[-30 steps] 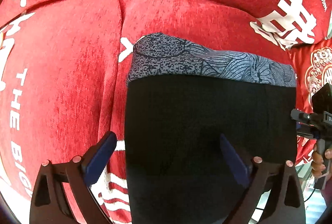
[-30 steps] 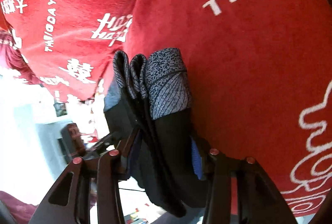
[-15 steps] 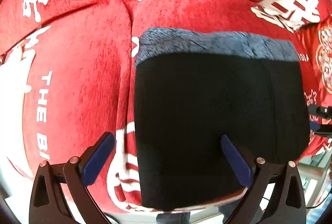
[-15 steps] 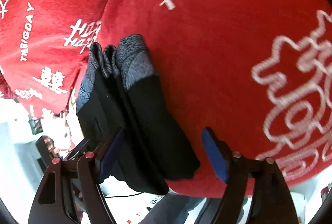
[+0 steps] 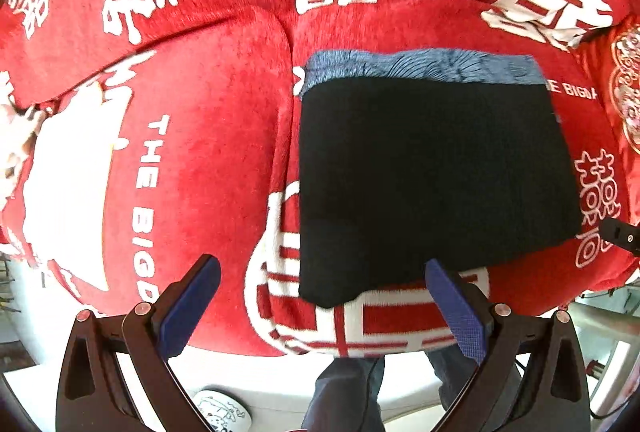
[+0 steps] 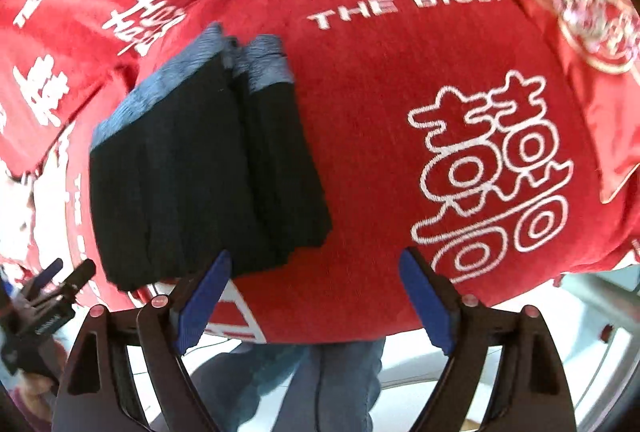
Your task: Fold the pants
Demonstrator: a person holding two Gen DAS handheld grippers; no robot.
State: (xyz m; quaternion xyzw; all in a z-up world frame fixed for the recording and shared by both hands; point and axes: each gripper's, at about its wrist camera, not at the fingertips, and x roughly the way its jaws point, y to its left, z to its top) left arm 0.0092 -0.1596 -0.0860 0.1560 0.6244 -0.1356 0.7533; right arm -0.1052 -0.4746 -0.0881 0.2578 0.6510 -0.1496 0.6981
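Left wrist view: pants (image 5: 432, 184), black with grey patterned band along far edge, folded to compact rectangle, lying flat on red sofa (image 5: 192, 136) seat cushion beside the cushion seam, near corner close to front edge. Left gripper (image 5: 320, 296) low in frame, fingers wide apart, holding nothing, clear of cloth. Tip of other tool just visible at right edge. Mug (image 5: 222, 412) on floor below, partly hidden. Right wrist view: pants (image 6: 200, 176) seen from the side, several stacked layers showing, grey band ends bunched at far end, black edges roughly aligned. Right gripper (image 6: 316, 300) fingers wide apart, empty, left pad just beside the near edge of the stack; touching or not, cannot tell. Left tool (image 6: 44, 304) in hand at lower left. Step judged: folding complete or at release stage. Next move, if any: light squaring of layers; otherwise none.
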